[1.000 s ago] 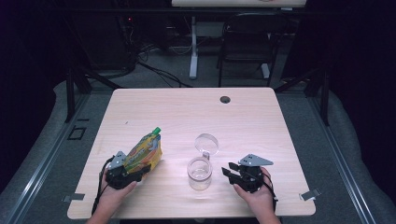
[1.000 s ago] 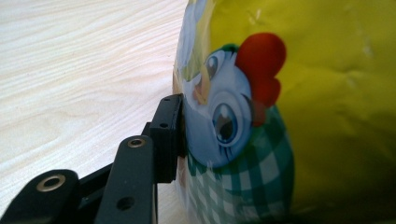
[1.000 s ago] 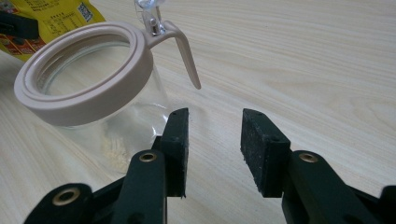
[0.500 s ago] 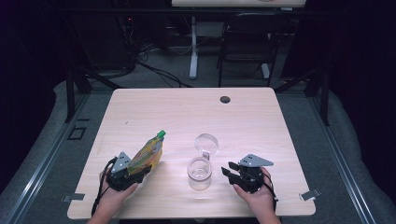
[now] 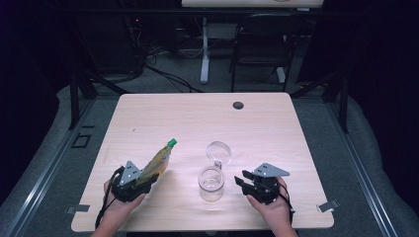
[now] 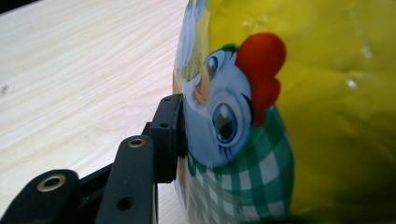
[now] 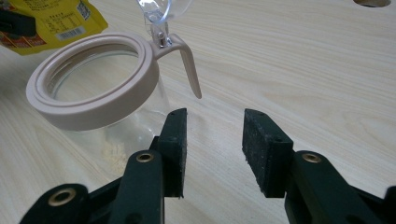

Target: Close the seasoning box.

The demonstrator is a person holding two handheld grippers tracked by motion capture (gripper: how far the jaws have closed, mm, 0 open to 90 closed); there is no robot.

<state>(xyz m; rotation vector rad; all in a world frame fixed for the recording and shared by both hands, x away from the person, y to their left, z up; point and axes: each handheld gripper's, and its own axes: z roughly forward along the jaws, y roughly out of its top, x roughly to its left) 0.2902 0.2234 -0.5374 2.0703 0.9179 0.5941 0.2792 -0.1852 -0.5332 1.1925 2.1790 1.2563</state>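
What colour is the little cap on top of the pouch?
Green. The cap on the yellow pouch shows best in the high view.

Standing on the table (image 5: 276, 123), near its front edge: jar (image 5: 211, 183), lid (image 5: 219, 151) lying just behind it. Pouch (image 5: 158, 163) leaning left of jar, between left gripper's (image 5: 132, 181) jaws; right gripper (image 5: 247, 183) resting just right of jar.
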